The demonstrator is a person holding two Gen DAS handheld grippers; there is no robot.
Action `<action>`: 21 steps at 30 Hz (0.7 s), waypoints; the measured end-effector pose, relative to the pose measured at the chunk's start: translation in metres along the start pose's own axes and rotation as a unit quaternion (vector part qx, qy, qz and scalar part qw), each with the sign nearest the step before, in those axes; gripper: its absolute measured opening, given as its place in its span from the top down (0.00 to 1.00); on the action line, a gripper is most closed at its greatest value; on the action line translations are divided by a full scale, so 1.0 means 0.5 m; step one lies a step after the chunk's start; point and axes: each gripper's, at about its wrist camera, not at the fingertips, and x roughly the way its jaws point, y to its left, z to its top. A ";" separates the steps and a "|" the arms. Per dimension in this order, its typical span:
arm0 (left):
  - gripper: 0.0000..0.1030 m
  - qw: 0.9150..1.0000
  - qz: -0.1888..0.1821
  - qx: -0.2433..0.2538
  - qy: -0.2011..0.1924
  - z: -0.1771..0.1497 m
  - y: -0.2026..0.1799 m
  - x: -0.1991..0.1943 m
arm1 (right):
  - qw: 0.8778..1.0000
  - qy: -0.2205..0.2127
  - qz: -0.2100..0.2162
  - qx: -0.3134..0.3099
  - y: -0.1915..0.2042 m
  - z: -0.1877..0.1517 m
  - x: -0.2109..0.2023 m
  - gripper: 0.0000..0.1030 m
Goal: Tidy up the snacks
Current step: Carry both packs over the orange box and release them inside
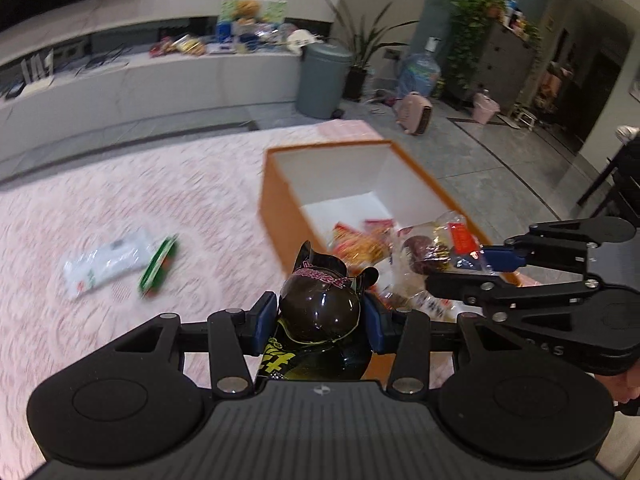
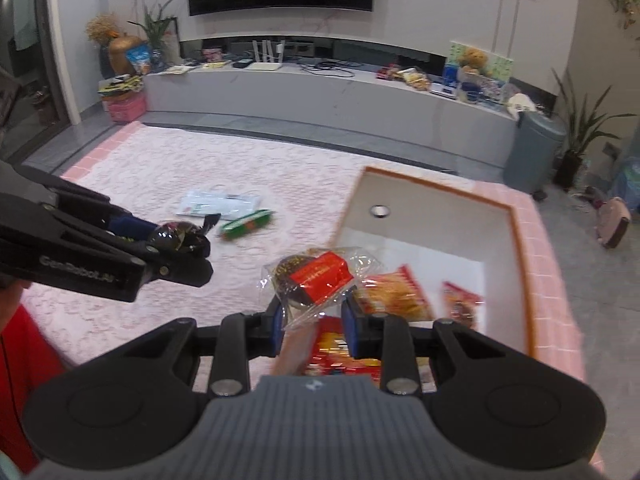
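Note:
My left gripper [image 1: 318, 322] is shut on a shiny black snack bag [image 1: 320, 312] with yellow print, held just left of the orange box [image 1: 276, 200]. It also shows in the right wrist view [image 2: 188, 246]. My right gripper [image 2: 314, 322] is shut on a clear bag with a red label and a dark round snack [image 2: 320, 276], held over the box's near end [image 2: 516, 216]. It also shows in the left wrist view [image 1: 486, 266]. Several red and orange snack packets [image 2: 394, 294] lie inside the box.
A white packet [image 1: 104, 262] and a green packet [image 1: 160, 264] lie on the pink patterned cloth [image 1: 160, 184] to the left of the box. A low TV cabinet [image 2: 320, 92] with clutter and a grey bin [image 2: 532, 152] stand beyond.

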 end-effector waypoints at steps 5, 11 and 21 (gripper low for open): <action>0.50 1.000 -0.014 0.024 -0.003 0.047 -0.046 0.041 | 1.000 0.008 -0.020 0.010 -0.065 0.005 0.005 0.74; 0.50 0.997 -0.031 0.062 0.014 0.078 -0.098 0.116 | 0.999 0.024 -0.042 0.016 -0.136 0.007 0.038 0.74; 0.50 0.994 -0.031 0.085 0.063 0.098 -0.133 0.250 | 0.995 0.072 -0.074 -0.009 -0.214 -0.003 0.148 0.74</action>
